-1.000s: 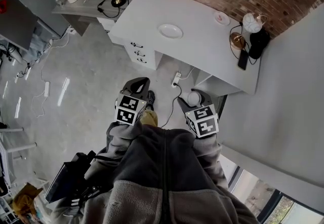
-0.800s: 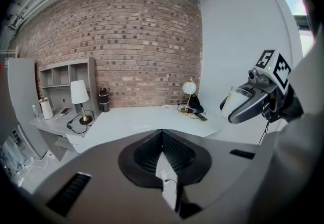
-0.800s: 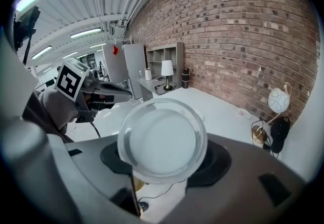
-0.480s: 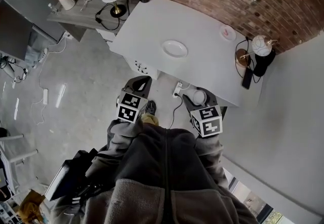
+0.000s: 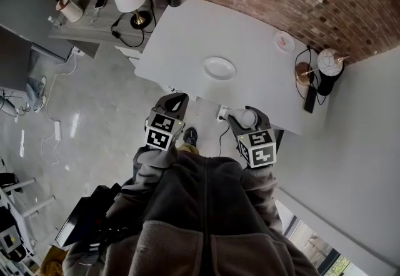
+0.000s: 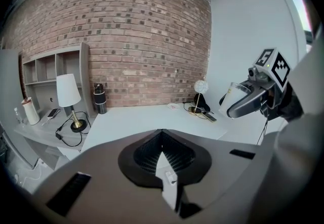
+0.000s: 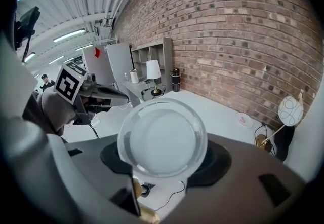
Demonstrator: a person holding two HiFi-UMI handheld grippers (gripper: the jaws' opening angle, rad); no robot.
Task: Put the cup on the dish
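Jaws of right gripper (image 5: 245, 123) wide, tight on cup (image 7: 162, 139); those of left gripper (image 6: 162, 154) together, empty; dish (image 5: 219, 68) apart on table (image 5: 187, 31)

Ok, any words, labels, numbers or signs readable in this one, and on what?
No readable text anywhere.
White cube on the left tool and white cube on the right tool: black square codes, not words.
Clear glass cup in the right tool: no print seen.
Small pinkish round item: too small to read.
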